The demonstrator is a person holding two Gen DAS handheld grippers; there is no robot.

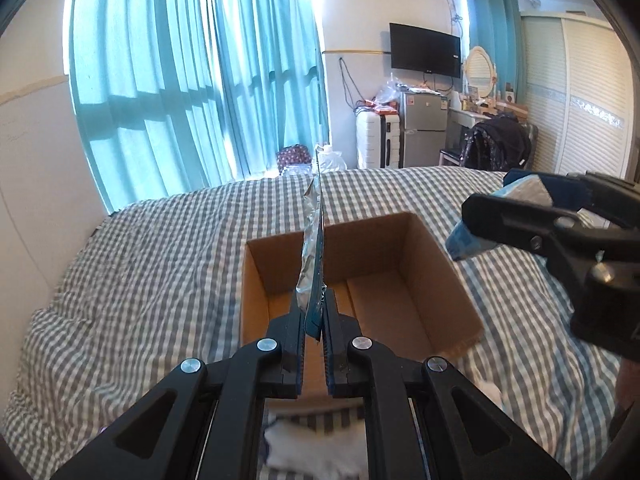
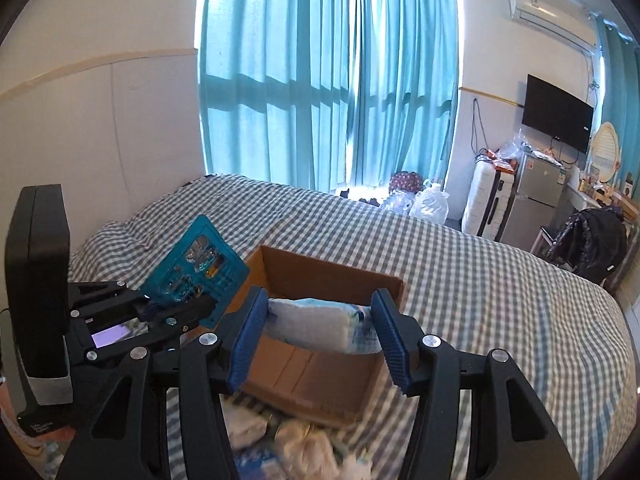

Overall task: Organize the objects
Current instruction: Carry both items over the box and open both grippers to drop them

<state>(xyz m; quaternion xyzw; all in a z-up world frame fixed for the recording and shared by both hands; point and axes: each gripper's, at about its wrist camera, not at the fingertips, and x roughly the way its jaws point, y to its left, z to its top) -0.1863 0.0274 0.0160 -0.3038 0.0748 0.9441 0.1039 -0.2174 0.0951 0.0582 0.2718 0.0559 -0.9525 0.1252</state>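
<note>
An open brown cardboard box [image 1: 404, 276] sits on the checked bed; it also shows in the right wrist view [image 2: 320, 376]. My left gripper [image 1: 314, 312] is shut on a flat teal blister pack [image 1: 314, 240], held upright on edge above the box; the pack's face shows in the right wrist view [image 2: 198, 264]. My right gripper [image 2: 318, 320] is shut on a soft white-and-blue packet [image 2: 320, 324] above the box's near side; the packet also shows in the left wrist view [image 1: 476, 236].
The grey-and-white checked bedspread [image 1: 140, 264] covers the bed. White and blue soft items [image 2: 280, 440] lie on the bed in front of the box. Beyond the bed are teal curtains [image 1: 192, 80], a suitcase, a small fridge [image 1: 424, 128] and a chair.
</note>
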